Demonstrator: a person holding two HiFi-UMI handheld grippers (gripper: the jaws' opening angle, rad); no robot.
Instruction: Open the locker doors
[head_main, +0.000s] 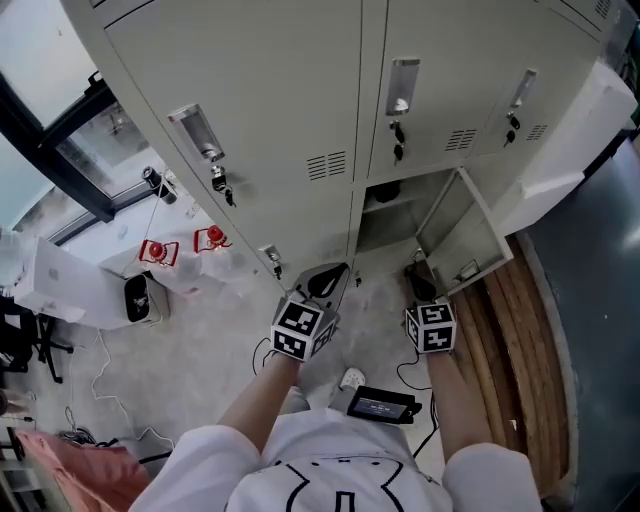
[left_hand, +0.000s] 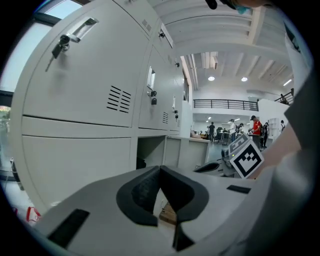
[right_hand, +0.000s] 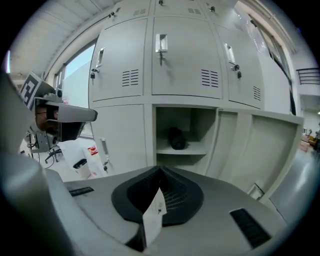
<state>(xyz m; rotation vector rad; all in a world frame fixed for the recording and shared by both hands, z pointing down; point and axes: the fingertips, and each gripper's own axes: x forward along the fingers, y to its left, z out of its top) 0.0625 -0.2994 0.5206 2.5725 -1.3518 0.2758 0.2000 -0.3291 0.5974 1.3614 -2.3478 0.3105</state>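
A bank of grey lockers (head_main: 270, 90) stands in front of me. One bottom locker (head_main: 388, 212) is open, its door (head_main: 462, 238) swung out to the right; a dark object (right_hand: 175, 137) lies on its shelf. The bottom locker to its left (right_hand: 120, 135) is closed, with a handle and key (head_main: 271, 260). The upper doors (right_hand: 180, 60) are closed, keys hanging in them. My left gripper (head_main: 326, 281) hangs before the closed bottom locker, jaws shut and empty. My right gripper (head_main: 419, 284) points at the open locker, shut; a small white tag (right_hand: 153, 215) sticks up between its pads.
White bags with red print (head_main: 160, 252) and a black box (head_main: 138, 297) lie on the floor at left, with cables (head_main: 100, 375) near them. Wooden planks (head_main: 510, 330) lie at right. A dark window frame (head_main: 60, 150) runs along the left.
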